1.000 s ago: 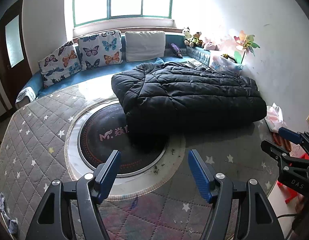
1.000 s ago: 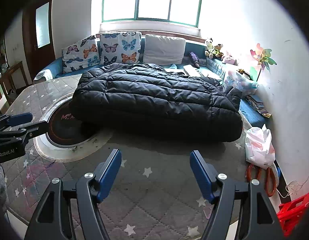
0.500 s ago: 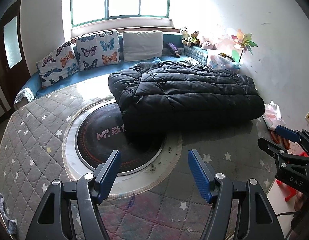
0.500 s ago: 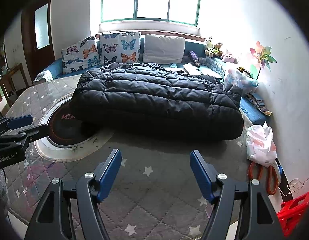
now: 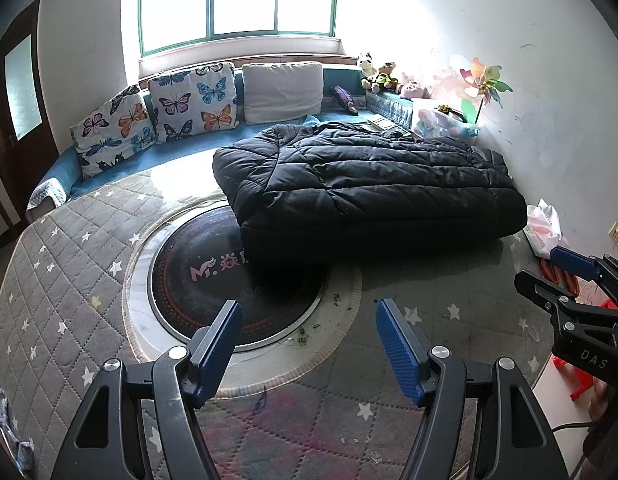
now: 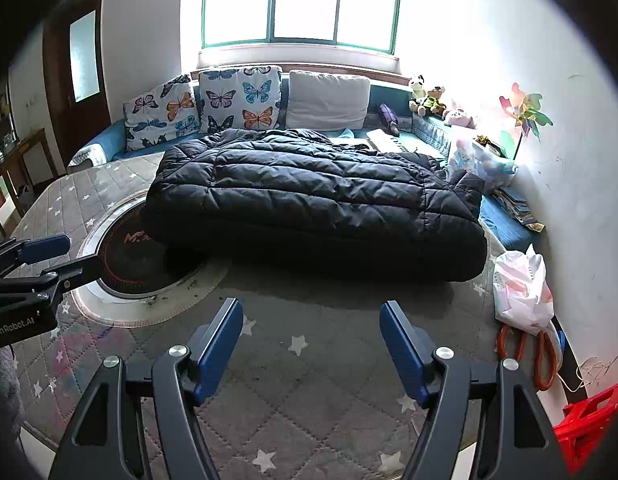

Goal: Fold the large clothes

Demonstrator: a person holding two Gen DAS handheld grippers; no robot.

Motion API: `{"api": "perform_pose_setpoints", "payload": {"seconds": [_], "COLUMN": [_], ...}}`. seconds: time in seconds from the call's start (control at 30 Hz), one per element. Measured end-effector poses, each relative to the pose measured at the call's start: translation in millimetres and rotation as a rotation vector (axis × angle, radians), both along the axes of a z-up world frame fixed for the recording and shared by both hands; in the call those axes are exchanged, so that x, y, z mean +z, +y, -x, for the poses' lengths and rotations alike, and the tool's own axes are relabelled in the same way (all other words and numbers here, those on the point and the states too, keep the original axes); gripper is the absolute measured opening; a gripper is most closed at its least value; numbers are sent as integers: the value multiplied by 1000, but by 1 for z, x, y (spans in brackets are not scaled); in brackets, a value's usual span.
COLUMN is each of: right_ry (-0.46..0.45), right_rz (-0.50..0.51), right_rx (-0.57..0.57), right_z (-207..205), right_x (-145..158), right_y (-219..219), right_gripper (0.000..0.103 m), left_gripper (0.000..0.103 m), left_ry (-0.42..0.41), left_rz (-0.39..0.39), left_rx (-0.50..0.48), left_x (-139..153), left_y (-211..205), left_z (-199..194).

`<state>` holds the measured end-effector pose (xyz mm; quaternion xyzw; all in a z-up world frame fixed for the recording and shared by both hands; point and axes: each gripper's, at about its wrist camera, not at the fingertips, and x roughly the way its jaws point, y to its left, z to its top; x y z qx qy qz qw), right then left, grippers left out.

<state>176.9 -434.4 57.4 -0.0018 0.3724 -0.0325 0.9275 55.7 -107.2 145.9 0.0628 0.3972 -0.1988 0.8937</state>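
A large black puffer jacket [image 5: 369,184] lies folded in a thick block on the grey star-quilted table cover [image 5: 69,280], partly over the round black hotplate [image 5: 213,280]. It also shows in the right wrist view [image 6: 313,196]. My left gripper [image 5: 309,344] is open and empty, held back from the jacket's near edge. My right gripper [image 6: 311,344] is open and empty, also short of the jacket. Each gripper appears at the edge of the other's view, the right one [image 5: 577,292] and the left one [image 6: 33,264].
A blue bench with butterfly cushions [image 5: 193,100] and a white cushion [image 5: 283,90] runs behind the table. A white plastic bag [image 6: 521,288] and orange scissors [image 6: 541,352] lie at the right edge. A red stool [image 6: 589,420] stands below. Toys and a pinwheel [image 5: 485,84] sit by the wall.
Both grippers have drawn back a little from the jacket, which now looks slightly farther away. The jacket itself has not moved. Both jaws stay open.
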Motion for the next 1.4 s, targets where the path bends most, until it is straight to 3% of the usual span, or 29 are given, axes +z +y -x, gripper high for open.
{"api": "perform_pose_setpoints", "payload": {"seconds": [1.4], "right_ry": [4], "right_rz": [-15], "right_rx": [11], "right_z": [1], "right_x": [-4], "right_y": [9], "right_gripper": [78], "left_gripper": [73], "left_ry": [-26], "left_rz": [-9], "left_rx": [-14], "left_x": [-5], "left_y": [0], "left_z": [3]}}
